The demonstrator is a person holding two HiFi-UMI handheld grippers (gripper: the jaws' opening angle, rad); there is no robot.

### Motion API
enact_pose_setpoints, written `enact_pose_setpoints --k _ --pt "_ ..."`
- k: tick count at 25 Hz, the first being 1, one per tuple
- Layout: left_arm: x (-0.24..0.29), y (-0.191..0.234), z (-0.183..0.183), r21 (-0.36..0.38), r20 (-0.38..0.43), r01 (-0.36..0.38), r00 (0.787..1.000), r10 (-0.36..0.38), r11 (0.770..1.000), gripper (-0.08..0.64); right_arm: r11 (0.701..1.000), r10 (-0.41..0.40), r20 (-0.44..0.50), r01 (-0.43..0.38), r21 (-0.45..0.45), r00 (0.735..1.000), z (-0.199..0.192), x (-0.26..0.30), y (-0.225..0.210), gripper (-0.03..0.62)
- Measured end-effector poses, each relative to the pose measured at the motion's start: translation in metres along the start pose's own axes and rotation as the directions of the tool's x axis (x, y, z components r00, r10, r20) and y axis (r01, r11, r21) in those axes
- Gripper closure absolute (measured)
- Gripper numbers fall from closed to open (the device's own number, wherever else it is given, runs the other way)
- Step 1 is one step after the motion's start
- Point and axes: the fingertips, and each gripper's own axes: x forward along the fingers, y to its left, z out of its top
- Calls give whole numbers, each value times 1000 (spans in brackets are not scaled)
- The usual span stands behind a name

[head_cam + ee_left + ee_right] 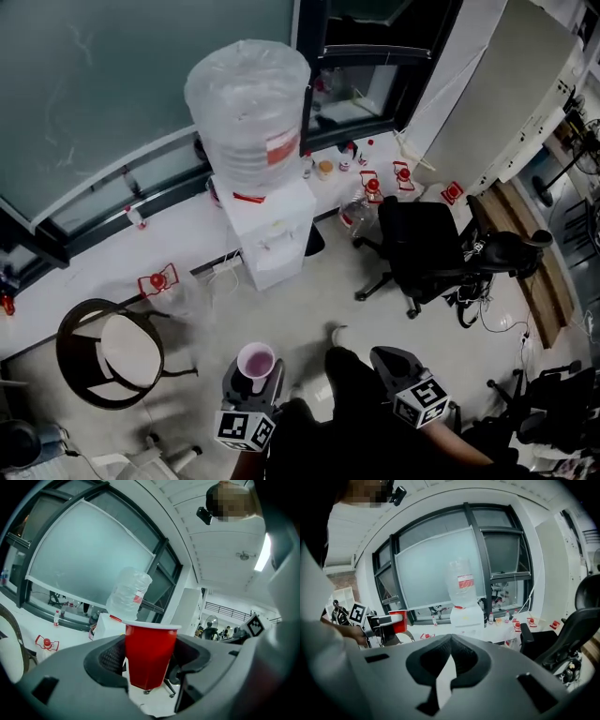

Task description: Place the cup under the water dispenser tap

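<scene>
Much open floor between cup and dispenser

Pale floor carries the water dispenser, a black office chair (wheeled) and round chair.

On the water dispenser the tap is too small to discern (every view).

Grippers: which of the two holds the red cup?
The left gripper: the cup stands upright between its jaws. The right gripper has its jaws together with nothing between them.
</scene>
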Motion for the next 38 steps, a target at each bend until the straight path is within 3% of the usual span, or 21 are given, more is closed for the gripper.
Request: enact_pose_setpoints --k 5,9,14,21,30,38 --pt "24 16 1 -15 9 -123 992 123 992 262 991 119 -2 -119 -64 993 23 42 -21 594" --pt "66 13 7 -30 26 -185 982 186 982 262 983 181 20 -180 -45 983 53 81 -69 594" --pt "117 -4 20 -86 57 -241 968 246 967 262 953 286 15 -283 -107 958 92 119 -114 595" --pt "170 -17 25 -86 81 -333 937 339 939 262 910 388 -14 -386 -151 922 127 156 -165 595" --pt "204 -8 18 -83 68 -375 922 381 923 262 897 413 -39 -414 -155 910 131 197 -202 595" --pt "229 52 -1 -86 55 -359 930 364 929 262 884 422 -78 -429 -186 903 114 235 -170 595"
